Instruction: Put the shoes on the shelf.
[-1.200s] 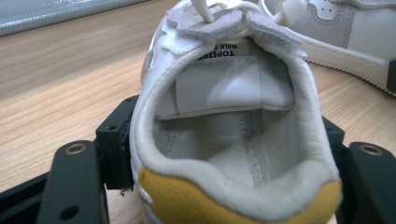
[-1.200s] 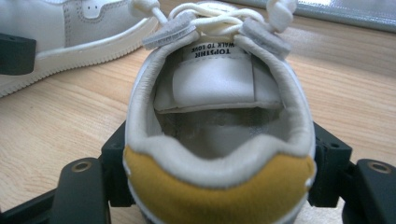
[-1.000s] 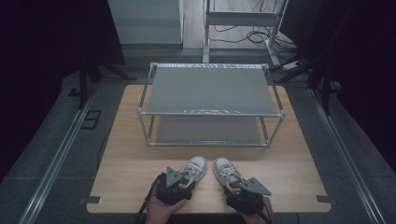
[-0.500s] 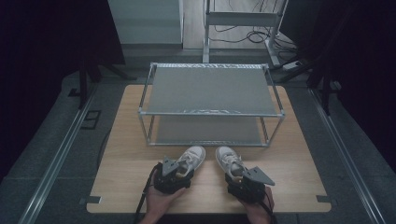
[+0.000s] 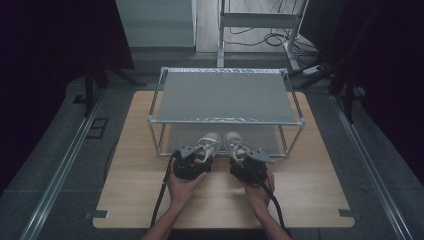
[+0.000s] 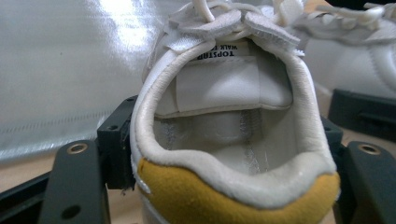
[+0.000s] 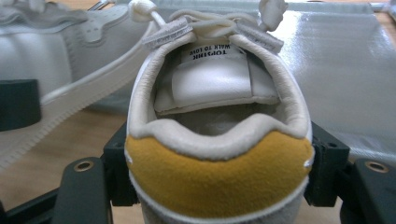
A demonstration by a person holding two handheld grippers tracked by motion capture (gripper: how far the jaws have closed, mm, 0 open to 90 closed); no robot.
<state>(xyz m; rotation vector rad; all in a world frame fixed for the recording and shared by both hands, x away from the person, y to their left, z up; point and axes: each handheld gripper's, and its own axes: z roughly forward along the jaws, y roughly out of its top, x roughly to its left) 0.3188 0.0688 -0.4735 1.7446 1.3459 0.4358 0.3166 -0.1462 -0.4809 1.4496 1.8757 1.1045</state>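
My left tongs are clamped on the heel of the left white leather sneaker with a mustard suede heel patch. My right tongs are clamped the same way on the matching right white sneaker. Both shoes sit side by side on the light wood surface, toes pointing away from me, at the front edge of the two-tier metal shoe rack with grey fabric shelves.

Progress, my read: pickup is done. Toes are just entering the lower shelf, heels not in yet. Left to do: push both fully in, release, back out.

Tongue labels read "TOPSTAR" with "WALK TO..." under it, upside down; the right one looks like "WALK TO LOVE".
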